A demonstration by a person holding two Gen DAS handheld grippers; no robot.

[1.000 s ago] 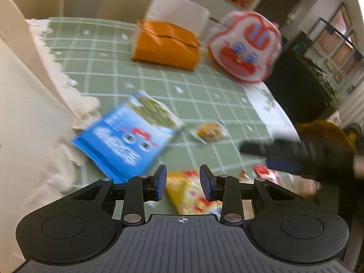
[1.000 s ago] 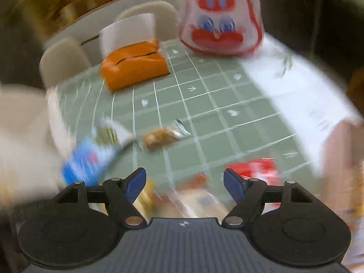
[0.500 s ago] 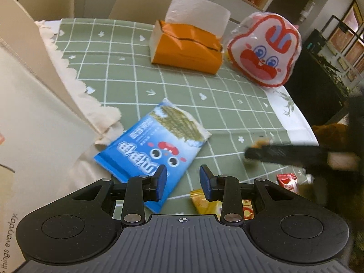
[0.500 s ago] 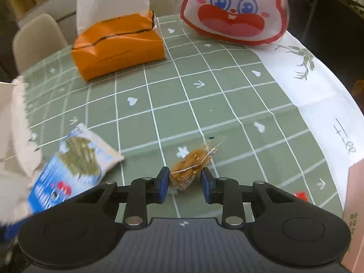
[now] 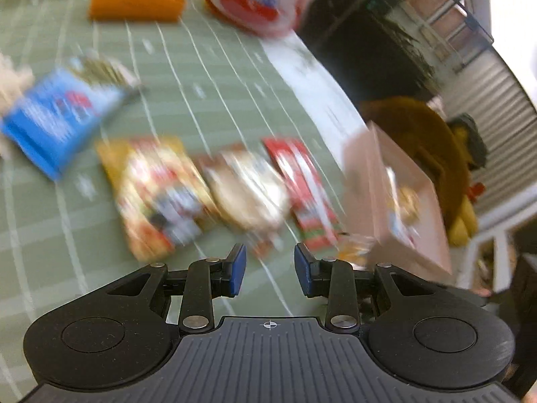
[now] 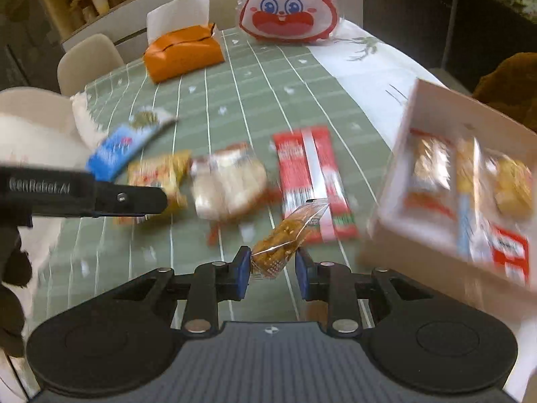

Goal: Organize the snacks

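Note:
My right gripper (image 6: 272,270) is shut on a small clear-wrapped brown snack (image 6: 285,238), lifted above the green checked tablecloth (image 6: 241,100). To its right stands a pink box (image 6: 396,201) with several packets inside. On the cloth lie a red packet (image 6: 312,181), a pale bread packet (image 6: 228,181), a yellow packet (image 6: 157,174) and a blue seaweed packet (image 6: 117,147). My left gripper (image 5: 270,270) is open with nothing between its fingers, hovering near the bread packet (image 5: 248,191) and red packet (image 5: 302,184). The left view is blurred. The pink box (image 5: 419,235) is at its right.
An orange tissue box (image 6: 183,50) and a red-and-white rabbit bag (image 6: 285,6) stand at the far side of the table. Cream chairs (image 6: 87,60) stand behind. A white paper bag (image 6: 37,147) stands at the left. A brown plush toy (image 5: 423,131) sits off the table's right edge.
My right gripper closed on the brown snack, lifted it and swung right toward the pink box. My left gripper also swung right, from the blue packet to the bread and red packets.

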